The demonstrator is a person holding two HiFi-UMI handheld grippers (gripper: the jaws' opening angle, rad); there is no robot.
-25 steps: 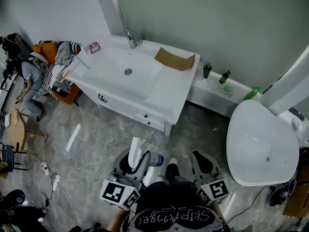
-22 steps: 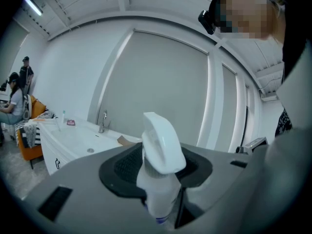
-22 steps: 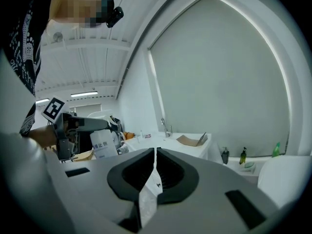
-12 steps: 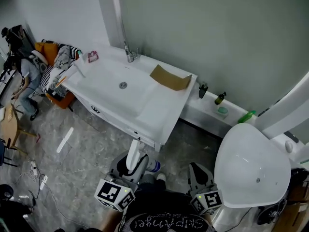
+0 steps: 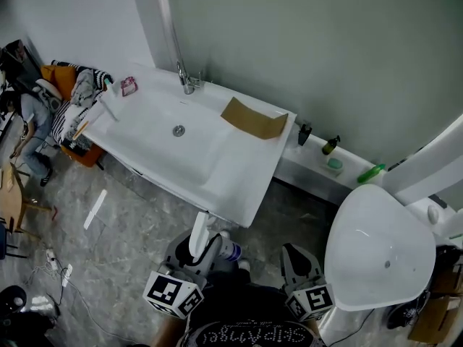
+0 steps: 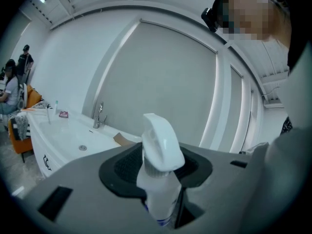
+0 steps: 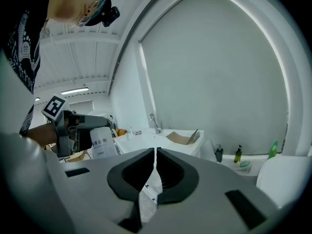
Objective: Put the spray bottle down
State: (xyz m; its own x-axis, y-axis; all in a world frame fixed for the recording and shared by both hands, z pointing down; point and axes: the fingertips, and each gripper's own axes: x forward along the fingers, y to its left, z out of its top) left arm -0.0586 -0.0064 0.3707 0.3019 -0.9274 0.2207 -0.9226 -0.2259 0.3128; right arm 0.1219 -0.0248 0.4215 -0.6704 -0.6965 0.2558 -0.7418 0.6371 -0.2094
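Left gripper (image 6: 157, 168): jaws wide, clamped on the spray bottle (image 6: 160, 179), spray head up. Bottle is off the ground, above the floor (image 5: 137, 230), just short of the washbasin (image 5: 155, 147) front edge.

Right gripper (image 7: 155, 156): jaws drawn together to a thin slit, nothing between them.

Right gripper view only: bottle label side-on (image 7: 101, 141), printed characters too small to read. Head view only: whole layout, with brown card sheet (image 5: 253, 119) on the basin's right end, tap (image 5: 186, 78) at the back and bathtub (image 5: 383, 244) to the right.

Versus one second ago: basin edge sits nearer both grippers in the head view; grip on the bottle is unchanged, and the right jaws are as before.
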